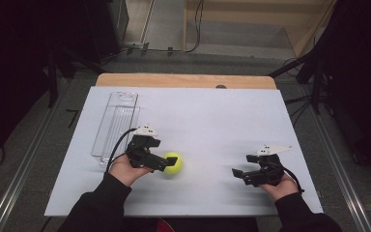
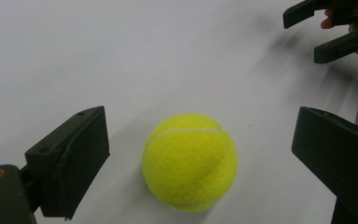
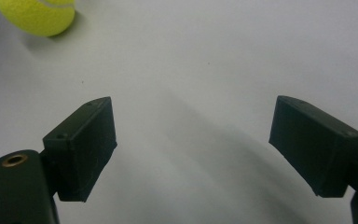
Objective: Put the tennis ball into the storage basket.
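Note:
A yellow-green tennis ball (image 1: 173,163) lies on the white board (image 1: 212,116), left of centre. My left gripper (image 1: 158,163) is at the ball's left side. In the left gripper view the ball (image 2: 189,161) sits between the two black jaws of the left gripper (image 2: 200,140), with a gap on each side, so the gripper is open. My right gripper (image 1: 241,175) rests low at the right of the board, open and with nothing in it (image 3: 193,140). In the right gripper view the ball (image 3: 37,16) is far off at the top left.
A clear plastic tray (image 1: 116,123) lies lengthwise near the board's left edge, behind the left hand. The other hand's gripper (image 2: 326,32) appears at the top right of the left gripper view. A wooden table edge (image 1: 183,79) runs behind the board.

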